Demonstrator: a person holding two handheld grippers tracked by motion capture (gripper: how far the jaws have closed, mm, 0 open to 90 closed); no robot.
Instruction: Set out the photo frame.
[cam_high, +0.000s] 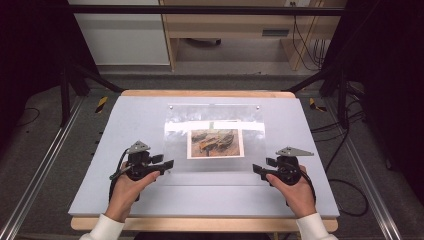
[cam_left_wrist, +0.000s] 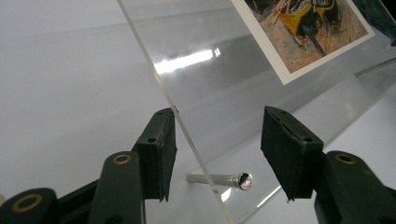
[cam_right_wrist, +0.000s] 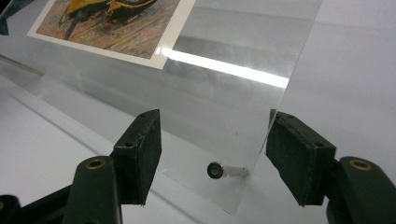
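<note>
My left tool (cam_left_wrist: 217, 154) and right tool (cam_right_wrist: 215, 156) gape open, each straddling a near corner of the clear sheet (cam_high: 215, 137), its length running between them.

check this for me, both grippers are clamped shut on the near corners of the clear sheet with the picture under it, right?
Not quite. The left gripper and right gripper sit at the near corners of the clear sheet over the picture, but both are open. Each gripper view shows its jaws spread wide with the sheet's edge between them, not clamped.
</note>
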